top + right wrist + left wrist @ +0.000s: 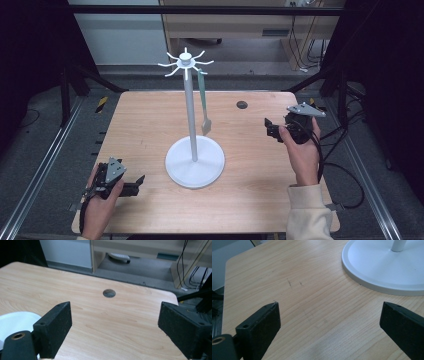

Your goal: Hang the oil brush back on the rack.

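Spatula point(204, 102) hangs vertically from the rack point(192, 125), nearer the right gripper point(270, 129); both grippers' fingers wide, empty.

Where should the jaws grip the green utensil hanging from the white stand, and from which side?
Probably its thin straight handle, above the head. The green utensil hangs upright on the stand's right, so the right gripper, open, could come in level from there.

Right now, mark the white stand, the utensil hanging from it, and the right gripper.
white stand point(195, 162): high view, on its round base.
hanging utensil point(206, 125): high view, on its lower head.
right gripper point(269, 129): high view, midway between its open fingertips.
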Available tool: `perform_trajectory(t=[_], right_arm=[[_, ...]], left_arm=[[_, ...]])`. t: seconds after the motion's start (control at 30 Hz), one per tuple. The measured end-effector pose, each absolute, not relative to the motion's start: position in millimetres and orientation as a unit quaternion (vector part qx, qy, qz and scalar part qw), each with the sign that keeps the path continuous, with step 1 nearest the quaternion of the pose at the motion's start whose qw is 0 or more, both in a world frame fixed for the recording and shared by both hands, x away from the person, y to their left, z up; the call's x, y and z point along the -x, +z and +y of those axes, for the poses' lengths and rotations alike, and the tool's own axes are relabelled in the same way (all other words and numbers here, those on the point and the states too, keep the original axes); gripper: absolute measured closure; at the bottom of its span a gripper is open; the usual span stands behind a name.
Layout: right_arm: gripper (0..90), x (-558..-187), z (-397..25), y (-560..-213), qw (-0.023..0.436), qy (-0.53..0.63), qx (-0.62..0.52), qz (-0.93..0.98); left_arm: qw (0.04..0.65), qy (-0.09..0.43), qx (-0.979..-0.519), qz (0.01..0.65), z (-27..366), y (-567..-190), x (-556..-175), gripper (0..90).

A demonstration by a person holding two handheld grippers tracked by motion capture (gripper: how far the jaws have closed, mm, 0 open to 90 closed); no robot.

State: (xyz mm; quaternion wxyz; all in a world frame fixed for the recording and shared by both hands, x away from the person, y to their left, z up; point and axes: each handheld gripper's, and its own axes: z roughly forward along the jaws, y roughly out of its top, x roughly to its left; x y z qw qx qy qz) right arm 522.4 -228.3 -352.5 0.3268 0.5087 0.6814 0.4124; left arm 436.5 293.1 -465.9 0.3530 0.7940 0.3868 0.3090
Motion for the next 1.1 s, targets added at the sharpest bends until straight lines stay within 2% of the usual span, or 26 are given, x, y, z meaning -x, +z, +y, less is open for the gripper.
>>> perform_trajectory(t=[0.3,1.1], right_arm=[[9.4,-531,-228,-378,0.305,0.377,-0.517,0.705],[9.7,-548,-225,-445,0.24,0.34,-0.521,0.745]], left_arm=[[0.353,0.305,-0.798,0.381,291,-466,-436,2.9],[0.354,0.302,-0.801,0.376,289,-466,-436,2.9]])
